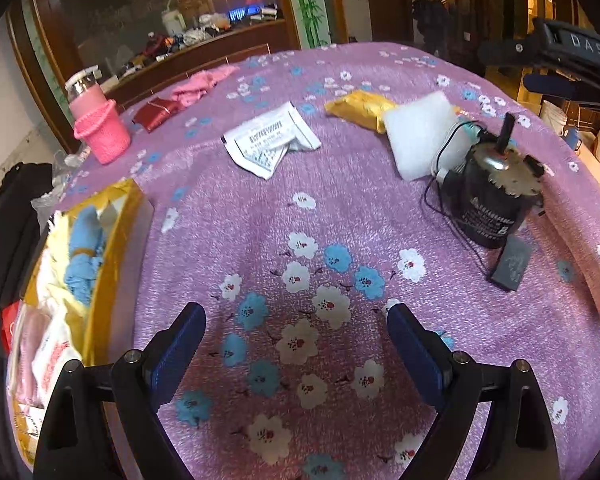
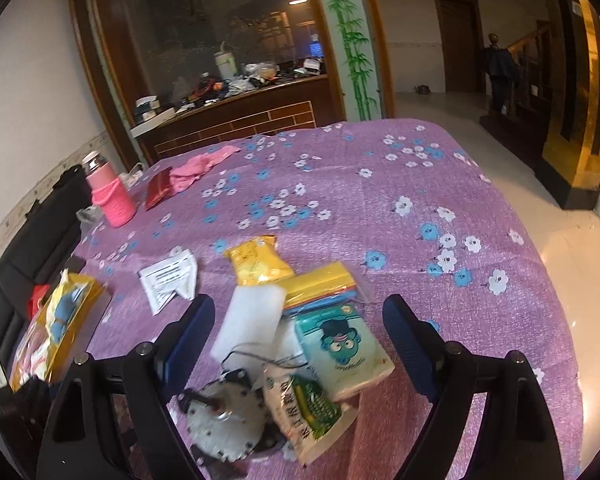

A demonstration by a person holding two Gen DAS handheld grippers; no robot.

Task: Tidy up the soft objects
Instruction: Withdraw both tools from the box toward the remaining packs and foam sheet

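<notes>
Going left to right: yellow box (image 1: 112, 216) at 9 o'clock already has soft stuff in it. Left gripper (image 1: 296, 344) hangs over bare counter (image 1: 228, 208), fingers wide, nothing held. Right gripper (image 2: 298, 334), fingers wide too, empty, sits over the pile; white foam pad (image 2: 252, 320) at 12 looks light and squishy, so I'd pinch its free edge.

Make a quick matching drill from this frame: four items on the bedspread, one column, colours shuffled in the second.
Items:
1. knitted bottle sleeve
2. square foam pad
3. motor can
4. small pouch beside the pink cloth

Colours:
A. white
B. dark red
C. pink
D. black

Pairs: 1-C, 2-A, 3-D, 4-B
</notes>
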